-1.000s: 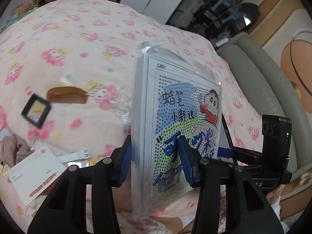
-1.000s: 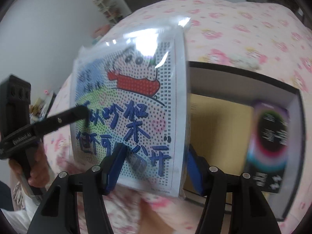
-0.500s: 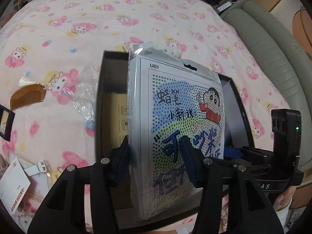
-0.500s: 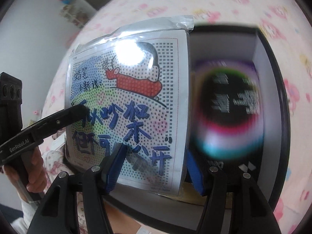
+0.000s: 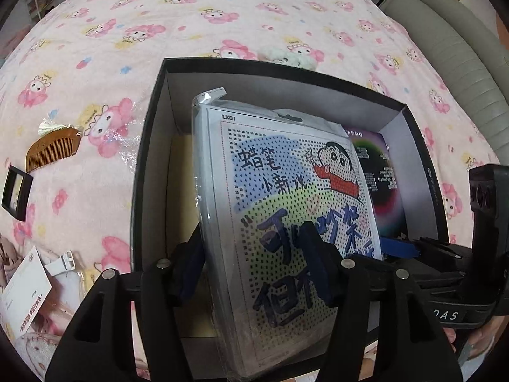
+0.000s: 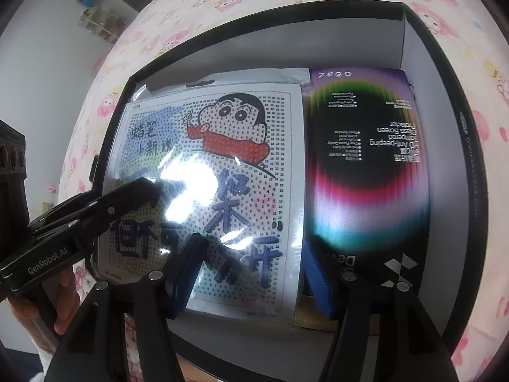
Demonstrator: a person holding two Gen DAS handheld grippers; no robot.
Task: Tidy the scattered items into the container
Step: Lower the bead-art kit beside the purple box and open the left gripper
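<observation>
Straddling the lower part of a plastic-wrapped cartoon bead-art pack [image 5: 296, 210], the left hand-held gripper [image 5: 251, 261] has its blue-padded fingers spread to either side of the pack; its jaws have just been opening, and from this view I cannot tell whether the pads touch the wrap. The right hand-held gripper [image 6: 251, 273] stands on the pack's other lower corner, its left finger in front of the printed face and its right finger at the pack's edge, jaws wide; the pads do not visibly press the pack. In the right wrist view the left tool reaches in from the left, its finger lying across the glossy front, with a person's hand [image 6: 41, 305] wrapped around its handle.

The pack is down inside the black box [image 5: 149, 146], leaning a little, its hang-tab end toward the far wall. Just beside it on the right, also in the box, lies a dark screen protector package [image 6: 366, 165] with a rainbow ring, and a tan cardboard piece [image 5: 181, 197] shows under them on the floor of the box.

Outside, the box sits on a bed covered by a pink cartoon-print blanket [image 5: 133, 31]. On the blanket to the left lie a wooden comb [image 5: 52, 152], a small black square frame [image 5: 16, 191], crumpled clear plastic [image 5: 124, 146], and a white card [image 5: 24, 296] near the bottom corner.
</observation>
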